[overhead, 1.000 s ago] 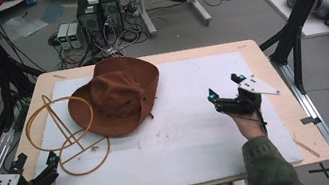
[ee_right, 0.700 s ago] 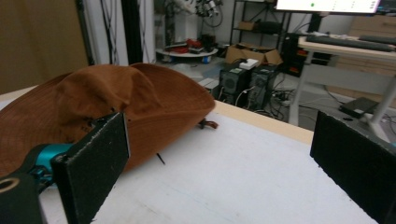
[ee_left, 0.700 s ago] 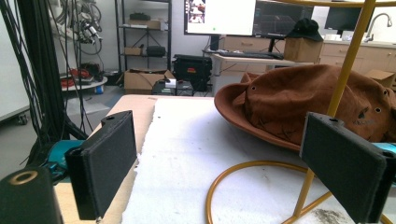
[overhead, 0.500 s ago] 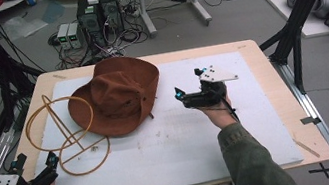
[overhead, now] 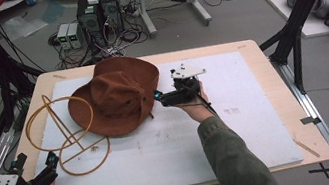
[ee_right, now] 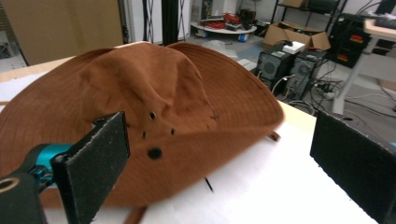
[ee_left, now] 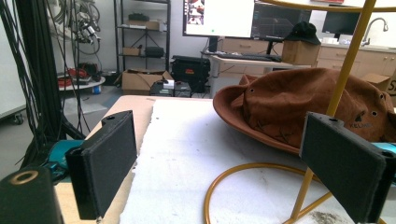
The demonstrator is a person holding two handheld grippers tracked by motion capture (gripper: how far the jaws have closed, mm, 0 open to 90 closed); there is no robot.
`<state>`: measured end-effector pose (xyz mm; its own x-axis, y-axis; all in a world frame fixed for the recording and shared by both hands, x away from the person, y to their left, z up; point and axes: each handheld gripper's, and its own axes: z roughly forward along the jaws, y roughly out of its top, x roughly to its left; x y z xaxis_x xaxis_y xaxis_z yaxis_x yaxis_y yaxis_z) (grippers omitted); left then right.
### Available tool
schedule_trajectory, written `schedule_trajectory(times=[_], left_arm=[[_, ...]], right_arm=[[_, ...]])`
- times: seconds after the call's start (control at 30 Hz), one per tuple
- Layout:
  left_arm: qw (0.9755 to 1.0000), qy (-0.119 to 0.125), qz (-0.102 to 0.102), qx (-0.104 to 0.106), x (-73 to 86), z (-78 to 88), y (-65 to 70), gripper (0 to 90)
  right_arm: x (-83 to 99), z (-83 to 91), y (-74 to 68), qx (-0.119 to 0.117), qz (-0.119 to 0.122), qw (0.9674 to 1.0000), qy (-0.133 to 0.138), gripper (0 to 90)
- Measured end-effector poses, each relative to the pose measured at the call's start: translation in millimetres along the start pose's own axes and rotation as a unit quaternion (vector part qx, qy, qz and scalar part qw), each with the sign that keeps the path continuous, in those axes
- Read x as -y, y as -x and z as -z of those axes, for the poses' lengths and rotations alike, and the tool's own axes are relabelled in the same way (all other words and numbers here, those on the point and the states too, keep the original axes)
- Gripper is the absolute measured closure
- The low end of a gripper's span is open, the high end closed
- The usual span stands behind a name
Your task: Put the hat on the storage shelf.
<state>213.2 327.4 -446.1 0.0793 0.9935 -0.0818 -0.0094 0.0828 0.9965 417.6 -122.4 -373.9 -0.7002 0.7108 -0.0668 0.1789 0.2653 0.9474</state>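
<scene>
Lower left of the high view: the left gripper (overhead: 38, 169) rests at the surface (overhead: 268, 120) edge, jaws spread wide and empty, pointing at the base ring of the yellow wire hat stand (overhead: 65, 134), which lies toppled beside the hat. Centre: the brown brimmed hat (overhead: 115, 98) sits crown-up on the white mat (overhead: 171, 147), its left brim touching the stand. Right of centre: the right gripper (overhead: 157, 97), jaws fully apart, is just beside the brim, gripping nothing. Judged early: hat not yet grasped, stand not yet upright.
</scene>
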Motion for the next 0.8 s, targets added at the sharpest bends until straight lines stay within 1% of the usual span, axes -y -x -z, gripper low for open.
schedule_trajectory(times=[0.13, 0.17, 0.2, 0.27, 0.3, 0.4, 0.43, 0.5, 0.53, 0.57, 0.6, 0.63, 0.67, 0.7, 0.77, 0.8], left_arm=[[1.0, 0.0, -0.002, 0.0, -0.3, 0.2, -0.3, 11.3], [1.0, 0.0, -0.002, 0.0, -0.3, 0.2, -0.3, 11.3], [1.0, 0.001, -0.001, -0.001, -0.3, 0.2, -0.6, 11.3], [1.0, 0.001, 0.0, 0.0, -0.2, 0.1, -0.8, 11.3], [1.0, 0.001, 0.0, 0.0, -0.2, 0.0, -0.8, 11.3], [1.0, 0.001, 0.0, 0.0, -0.2, -0.2, -0.8, 11.3], [1.0, 0.001, 0.0, 0.001, -0.4, -0.1, -0.8, 11.3], [1.0, 0.002, 0.001, 0.0, -0.5, 0.2, -1.0, 11.3], [1.0, 0.002, 0.001, 0.0, -0.5, 0.3, -1.2, 11.3], [1.0, 0.002, 0.001, 0.0, -0.5, 0.4, -1.4, 11.3], [1.0, 0.002, 0.001, 0.0, -0.4, 0.5, -1.9, 11.3], [1.0, 0.002, 0.002, -0.001, -0.4, 0.5, -2.1, 11.3], [1.0, 0.002, 0.002, 0.0, -0.3, 0.6, -2.7, 11.3], [1.0, 0.003, 0.003, -0.001, -0.4, 1.0, -3.1, 11.3], [1.0, 0.003, 0.003, -0.003, -0.7, 1.4, -4.3, 11.3], [1.0, 0.004, 0.003, -0.003, -0.8, 1.5, -4.6, 11.3]], right_arm=[[-3.4, -18.7, -8.0, -0.008, 0.008, 0.9999, -0.007, 4.0], [-3.4, -18.7, -8.0, -0.008, 0.008, 0.9999, -0.007, 4.0], [-4.3, -28.1, -11.9, -0.012, 0.005, 0.9998, -0.013, 4.0], [-5.0, -31.2, -13.2, -0.016, 0.005, 0.9998, -0.013, 3.9], [-7.2, -39.4, -17.0, -0.021, 0.003, 0.9997, -0.011, 4.0], [-10.8, -53.3, -23.4, -0.03, 0.005, 0.9994, -0.016, 3.9], [-10.8, -53.3, -23.4, -0.03, 0.005, 0.9994, -0.016, 3.9], [-12.8, -64.0, -28.8, -0.036, 0.005, 0.9991, -0.02, 3.9], [-13.8, -72.4, -33.9, -0.039, 0.004, 0.999, -0.02, 3.9], [-13.8, -75.6, -35.6, -0.041, 0.004, 0.999, -0.019, 3.9], [-13.5, -79.2, -38.2, -0.041, 0.002, 0.9989, -0.022, 3.9], [-13.5, -79.2, -38.2, -0.041, 0.002, 0.9989, -0.022, 3.9], [-11.5, -86.3, -41.4, -0.038, 0.008, 0.9989, -0.025, 3.9], [-10.0, -89.4, -42.4, -0.039, 0.007, 0.9988, -0.03, 3.9], [-6.8, -94.8, -42.8, -0.032, 0.008, 0.9988, -0.036, 3.8], [-5.2, -97.2, -42.3, -0.033, 0.006, 0.9987, -0.039, 3.8]])
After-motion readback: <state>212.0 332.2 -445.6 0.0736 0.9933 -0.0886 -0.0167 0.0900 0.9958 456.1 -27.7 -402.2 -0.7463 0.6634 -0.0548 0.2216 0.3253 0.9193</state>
